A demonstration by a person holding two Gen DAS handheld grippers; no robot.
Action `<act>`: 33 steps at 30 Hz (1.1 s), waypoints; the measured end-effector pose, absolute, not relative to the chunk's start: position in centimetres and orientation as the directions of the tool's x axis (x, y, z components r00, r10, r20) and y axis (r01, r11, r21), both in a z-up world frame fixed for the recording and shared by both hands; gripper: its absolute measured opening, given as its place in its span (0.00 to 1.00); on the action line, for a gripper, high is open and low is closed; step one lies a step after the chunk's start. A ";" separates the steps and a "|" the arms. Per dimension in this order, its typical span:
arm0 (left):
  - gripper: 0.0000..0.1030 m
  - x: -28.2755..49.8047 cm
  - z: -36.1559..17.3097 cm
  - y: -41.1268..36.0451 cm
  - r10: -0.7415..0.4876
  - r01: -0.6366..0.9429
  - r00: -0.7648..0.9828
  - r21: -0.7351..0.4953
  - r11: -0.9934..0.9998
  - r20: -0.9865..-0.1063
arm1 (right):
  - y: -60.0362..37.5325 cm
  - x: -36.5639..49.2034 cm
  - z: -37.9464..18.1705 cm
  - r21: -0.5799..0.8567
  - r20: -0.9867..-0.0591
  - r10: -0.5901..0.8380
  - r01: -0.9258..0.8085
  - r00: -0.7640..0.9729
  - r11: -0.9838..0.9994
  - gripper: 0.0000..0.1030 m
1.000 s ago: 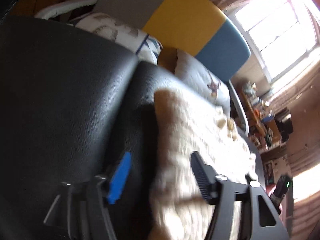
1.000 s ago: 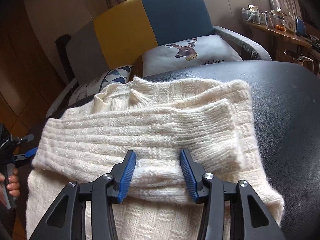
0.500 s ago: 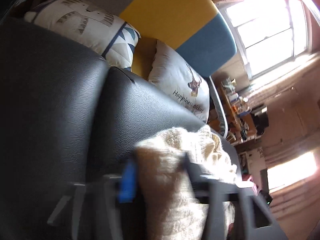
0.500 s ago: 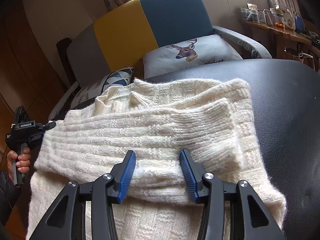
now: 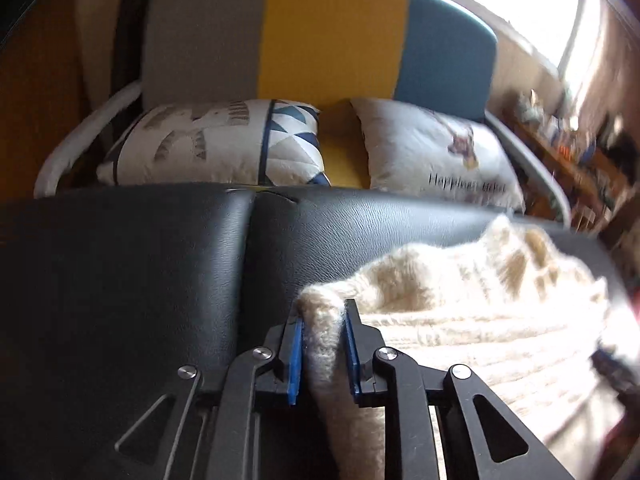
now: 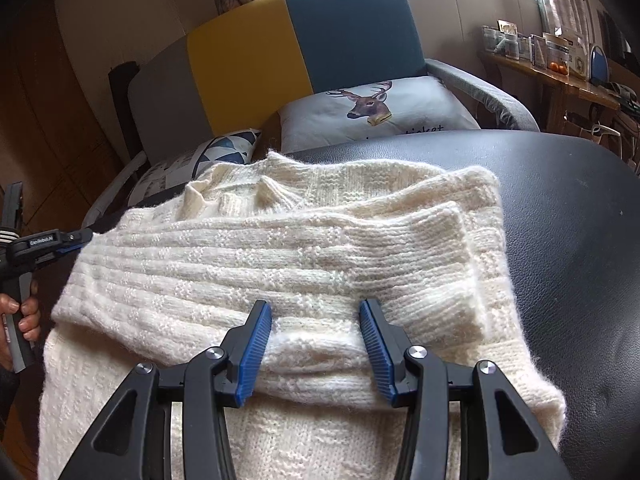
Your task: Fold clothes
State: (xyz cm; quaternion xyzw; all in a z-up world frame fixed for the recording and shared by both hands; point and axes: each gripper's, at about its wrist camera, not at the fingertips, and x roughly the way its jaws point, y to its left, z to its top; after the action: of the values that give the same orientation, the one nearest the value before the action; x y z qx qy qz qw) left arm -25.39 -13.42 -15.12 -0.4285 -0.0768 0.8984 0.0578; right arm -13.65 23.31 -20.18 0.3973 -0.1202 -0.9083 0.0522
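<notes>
A cream knitted sweater [image 6: 320, 240] lies on a black padded leather surface [image 6: 580, 220], one sleeve folded across its body. My right gripper [image 6: 316, 308] sits at the sleeve's near edge, and a thick fold of knit fills the gap between its blue pads. My left gripper [image 5: 322, 306] holds the sweater's [image 5: 460, 320] left edge. A bunched strip of knit is pinched between its narrow jaws, which are opening slightly. In the right wrist view the left gripper [image 6: 76, 236] shows at the sweater's left side, held by a hand [image 6: 20, 312].
Behind the leather surface [image 5: 120, 280] stands a grey, yellow and blue sofa [image 5: 332, 40] with a patterned pillow [image 5: 224, 144] and a deer pillow [image 6: 376, 108]. A cluttered wooden shelf [image 6: 560, 64] runs along the right under a bright window.
The left gripper closed from wide open onto the sweater's edge, then rolled level and shifted along the sweater's left side with the knit between its jaws. The right gripper stayed still.
</notes>
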 end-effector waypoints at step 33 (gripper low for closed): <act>0.52 -15.9 -15.6 -8.8 0.209 -0.146 -0.630 -0.150 -0.978 -0.748 | 29.6 -8.4 -18.4 0.510 -0.676 -0.412 0.015 -0.611 -0.860 0.49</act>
State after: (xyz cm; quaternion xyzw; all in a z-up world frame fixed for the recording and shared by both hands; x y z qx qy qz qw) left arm -15.90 -8.82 -15.60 -0.4189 -0.0374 0.9019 0.0984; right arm -8.35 29.58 -18.42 0.4233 -0.2343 -0.8665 0.1230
